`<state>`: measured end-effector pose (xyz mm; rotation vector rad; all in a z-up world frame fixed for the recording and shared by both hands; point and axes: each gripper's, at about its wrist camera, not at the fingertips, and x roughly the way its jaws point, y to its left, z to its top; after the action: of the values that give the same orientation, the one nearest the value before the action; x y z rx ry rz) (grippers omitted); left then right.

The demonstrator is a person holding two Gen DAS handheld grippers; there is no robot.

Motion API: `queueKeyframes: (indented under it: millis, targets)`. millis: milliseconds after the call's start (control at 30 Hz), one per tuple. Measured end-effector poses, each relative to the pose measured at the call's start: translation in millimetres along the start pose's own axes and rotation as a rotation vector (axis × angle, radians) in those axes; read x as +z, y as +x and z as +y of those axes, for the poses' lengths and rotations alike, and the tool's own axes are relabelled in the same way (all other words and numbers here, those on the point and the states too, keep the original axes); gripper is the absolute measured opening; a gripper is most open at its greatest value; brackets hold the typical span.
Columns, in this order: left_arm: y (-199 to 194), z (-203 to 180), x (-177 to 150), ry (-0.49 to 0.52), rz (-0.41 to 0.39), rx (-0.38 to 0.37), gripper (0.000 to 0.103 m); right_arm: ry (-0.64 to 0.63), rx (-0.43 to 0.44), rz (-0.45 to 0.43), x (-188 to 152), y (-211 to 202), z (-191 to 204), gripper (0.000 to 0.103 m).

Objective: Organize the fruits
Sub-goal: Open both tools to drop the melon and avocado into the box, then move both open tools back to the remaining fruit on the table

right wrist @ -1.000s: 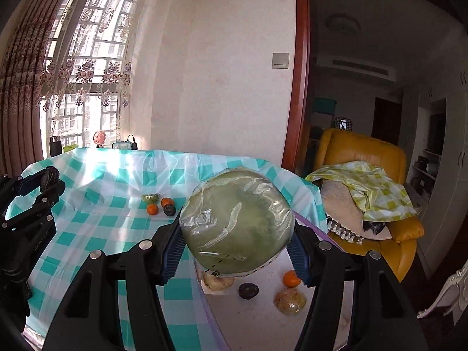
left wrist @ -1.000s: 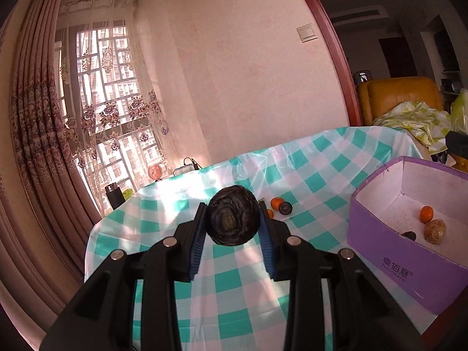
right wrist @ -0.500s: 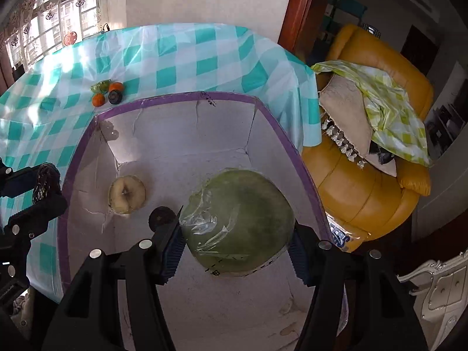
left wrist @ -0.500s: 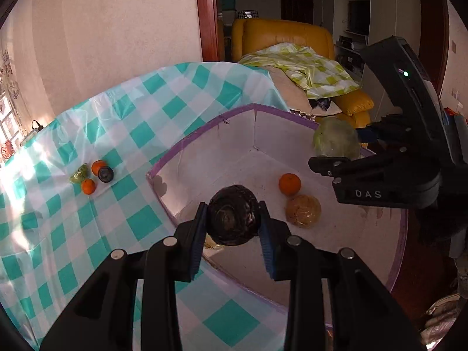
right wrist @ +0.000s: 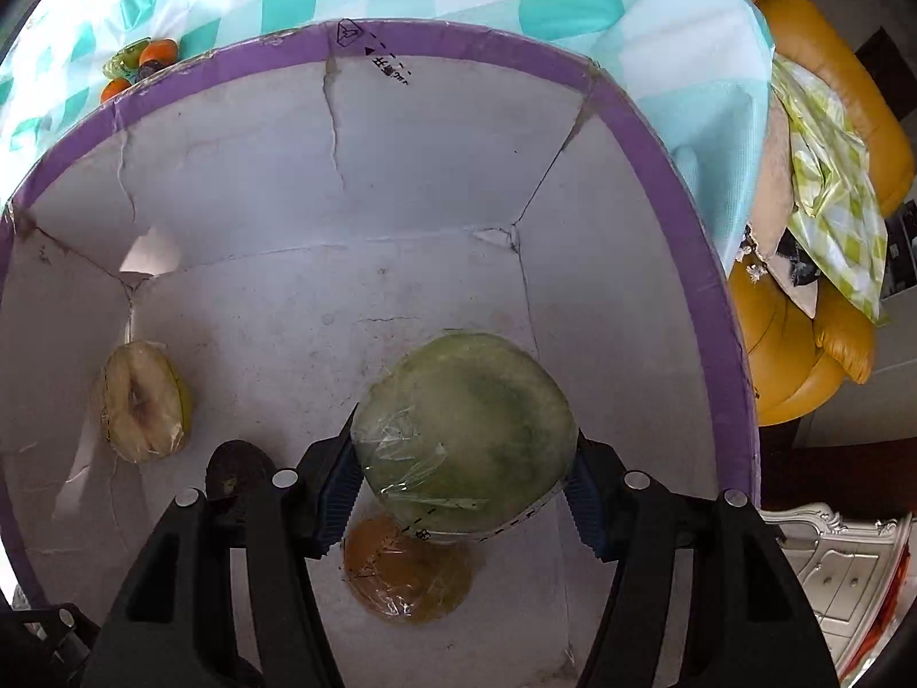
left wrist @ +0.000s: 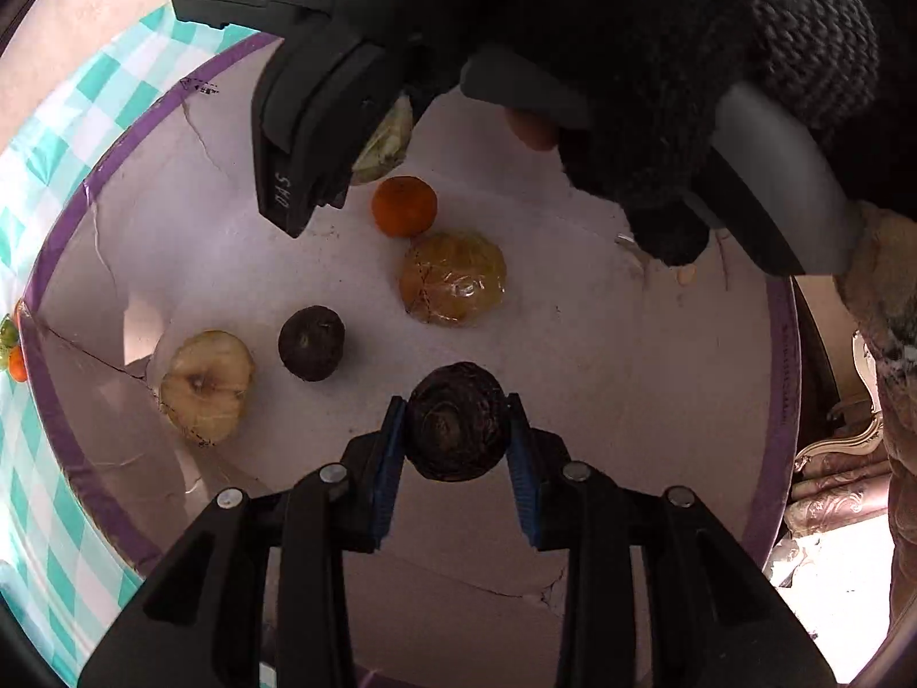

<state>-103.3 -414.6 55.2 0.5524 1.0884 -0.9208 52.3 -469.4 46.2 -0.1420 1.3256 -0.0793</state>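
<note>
My left gripper [left wrist: 457, 447] and right gripper [right wrist: 461, 476] both point steeply down, each clamped on something round

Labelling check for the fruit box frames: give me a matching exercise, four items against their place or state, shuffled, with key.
Items:
1. dark round fruit
2. wrapped green melon
3. orange
4. wrapped pale half fruit

Place or state:
A. on the box floor near a corner
B. clamped in the left gripper
C. lying beside the wrapped amber fruit
D. clamped in the right gripper

Pairs: 1-B, 2-D, 3-C, 4-A
</note>
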Motion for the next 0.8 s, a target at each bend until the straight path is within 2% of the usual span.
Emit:
queueKeyframes:
  millis: [233,400,433,500,567,667,700,733,800]
  targets:
    - [16,-3,-3,0.027,0.076,-0.012,0.035,-0.019,-0.006,0.068,12,26,14,0.061]
    - [17,2,-1,0.015,0.093,-0.019,0.036,-0.022,-0.015,0.067,7,31,18,0.062]
    - [16,3,-1,0.012,0.09,-0.02,0.041,-0.02,-0.013,0.074,6,31,18,0.062]
    - [11,5,-2,0.001,0.075,-0.023,0.063,-0.021,-0.026,0.07,3,28,15,0.07]
    - [0,7,-4,-0.007,0.032,-0.041,0.074,-0.008,-0.02,0.045,-2,17,13,0.073]
    - [-31,16,-17,-0.014,-0.073,-0.099,0.078,0.041,-0.003,-0.034,-11,-18,5,0.073]
    - [-47,20,-25,-0.017,-0.135,-0.114,0.081,0.064,0.008,-0.077,-14,-35,4,0.073]
    - [-63,26,-35,-0.028,-0.206,-0.102,0.09,0.096,0.034,-0.131,-17,-56,2,0.073]
    - [-96,42,-60,-0.059,-0.361,-0.052,0.099,0.153,0.107,-0.256,-23,-102,2,0.075]
